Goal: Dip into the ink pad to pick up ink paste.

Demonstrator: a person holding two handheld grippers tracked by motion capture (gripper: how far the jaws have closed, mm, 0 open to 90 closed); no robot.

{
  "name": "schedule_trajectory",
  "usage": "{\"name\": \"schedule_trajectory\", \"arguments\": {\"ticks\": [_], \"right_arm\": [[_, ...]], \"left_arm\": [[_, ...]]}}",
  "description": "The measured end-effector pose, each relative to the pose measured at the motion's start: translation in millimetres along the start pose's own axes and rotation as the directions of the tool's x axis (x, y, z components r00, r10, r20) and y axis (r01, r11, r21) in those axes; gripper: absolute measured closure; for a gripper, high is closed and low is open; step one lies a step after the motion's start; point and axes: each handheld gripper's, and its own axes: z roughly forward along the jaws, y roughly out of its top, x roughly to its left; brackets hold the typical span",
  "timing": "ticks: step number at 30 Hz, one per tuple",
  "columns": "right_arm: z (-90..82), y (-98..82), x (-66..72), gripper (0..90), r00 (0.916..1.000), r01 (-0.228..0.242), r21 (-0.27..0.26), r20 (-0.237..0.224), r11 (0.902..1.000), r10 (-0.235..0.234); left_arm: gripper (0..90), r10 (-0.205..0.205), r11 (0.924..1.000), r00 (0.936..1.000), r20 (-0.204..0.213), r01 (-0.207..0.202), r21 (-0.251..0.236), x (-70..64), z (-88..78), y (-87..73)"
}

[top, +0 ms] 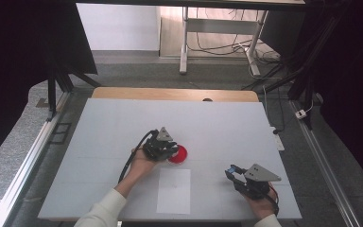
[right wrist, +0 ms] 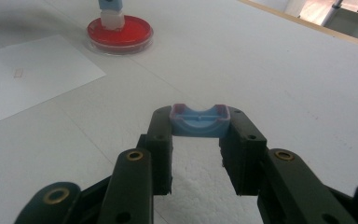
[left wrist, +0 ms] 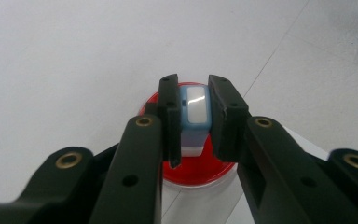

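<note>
**Both grippers clamped on blue bits, one over the red dish**

Left gripper sits over the red dish near the middle of the white table, and from the high view that's about all you get: a black lump with a grey plate on top, hiding whatever is in the jaws. Its own view sorts that out. The jaws are pinching a small blue-and-white block, held upright with a shiny white face toward the camera, and its pale lower end hangs right over the red dish. Can't tell from that angle whether the bottom actually touches the red surface.

Right gripper is off toward the near right part of the table, well apart from the dish. The high view gives a hint of blue at its tips. The right gripper view makes it clear: jaws closed on a blue cap-like piece, open side up, with a pinkish rim and a curved hollow inside, gripped at its two ends.

That same view also catches the dish from the side, so you can see it's a shallow clear dish with red inside, with the block standing at it. A white sheet of paper lies flat just beside the dish, on the person's side of it; from above the paper sits between the two hands.
</note>
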Motion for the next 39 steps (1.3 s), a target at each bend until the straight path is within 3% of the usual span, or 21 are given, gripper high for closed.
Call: {"name": "schedule_trajectory", "arguments": {"ticks": [31,39], "right_arm": [[0.3,-0.1,0.4,64.9,1.0,0.001,0.001,0.0,1.0,-0.001],[-0.3,0.0,0.0,64.9,1.0,-0.002,-0.003,-0.001,1.0,0.002]], "left_arm": [[75.5,-0.002,1.0,1.0,0.0,0.002,0.007,0.1,1.3,-1.1],[75.5,-0.02,0.9992,0.9997,0.01,0.02,-0.034,1.3,-6.7,1.7]]}}
